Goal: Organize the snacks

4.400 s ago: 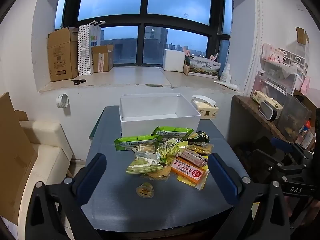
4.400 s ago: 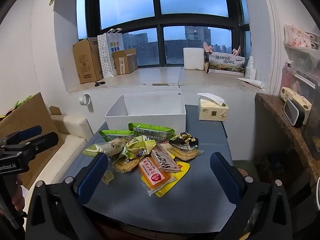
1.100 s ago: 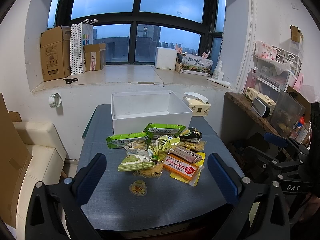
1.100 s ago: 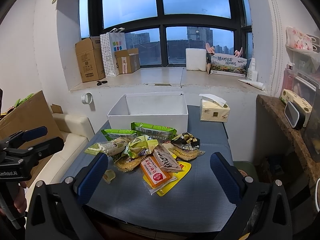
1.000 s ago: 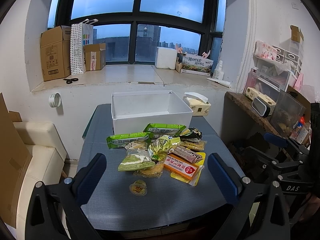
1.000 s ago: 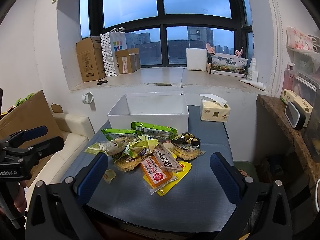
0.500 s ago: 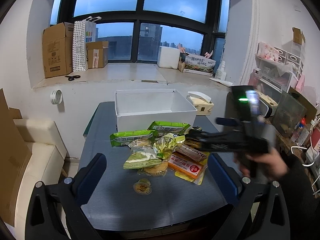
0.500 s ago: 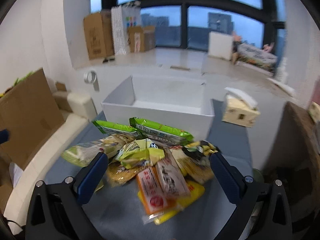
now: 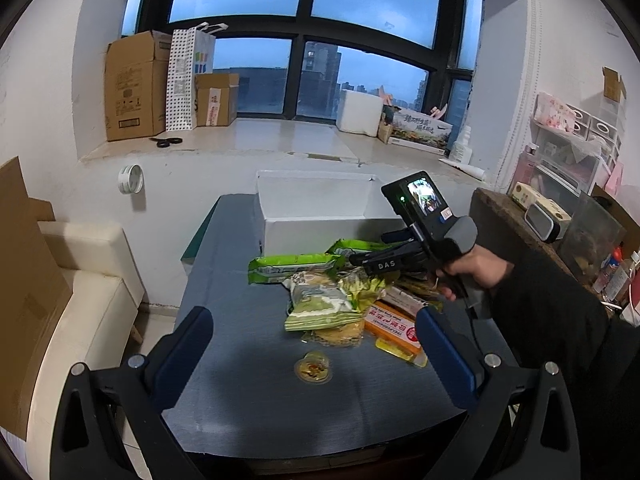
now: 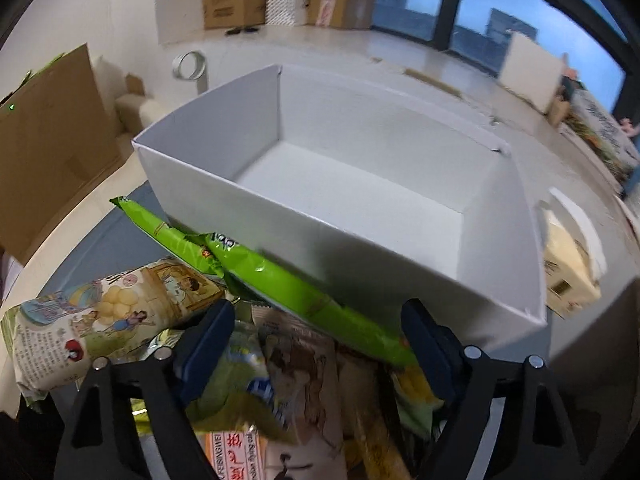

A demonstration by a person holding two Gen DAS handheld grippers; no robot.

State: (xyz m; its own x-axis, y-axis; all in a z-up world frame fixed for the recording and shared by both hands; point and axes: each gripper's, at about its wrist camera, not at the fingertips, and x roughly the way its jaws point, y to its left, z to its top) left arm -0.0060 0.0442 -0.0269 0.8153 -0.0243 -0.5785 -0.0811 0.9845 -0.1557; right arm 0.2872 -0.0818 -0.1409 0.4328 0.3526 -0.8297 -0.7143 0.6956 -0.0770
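Dusk-blue windows [image 9: 304, 20] fill the far wall above a pale sill carrying cardboard boxes [image 9: 134, 84], a dotted paper bag [image 9: 190, 76] and a pair of scissors [image 9: 166, 142]; a cream sofa [image 9: 80, 280] sits to the left and cluttered shelves [image 9: 572, 148] to the right. Below the sill stands a dark grey table [image 9: 240, 380], with an empty white box [image 10: 360, 168] at its far end and a tissue pack [image 10: 568, 256] just beside that box. Against the box's near wall lies the heap of snacks [image 9: 340, 292], none of them in the box yet, with one small round sweet [image 9: 314, 366] lying apart toward the near edge. A second ago the right gripper [image 10: 316, 344] hung back off the table's near right side; now a hand [image 9: 468, 272] in a dark sleeve has swung it in over the pile, tilted steeply down, and its jaws are closing from their widest with the long green packet [image 10: 280, 280] and other wrappers lying between them, the pads not yet pressing anything. I take this as the first pick beginning, likely aimed at the green packet nearest the box. The left gripper [image 9: 316, 352] waits at the near edge, jaws wide apart and holding nothing.
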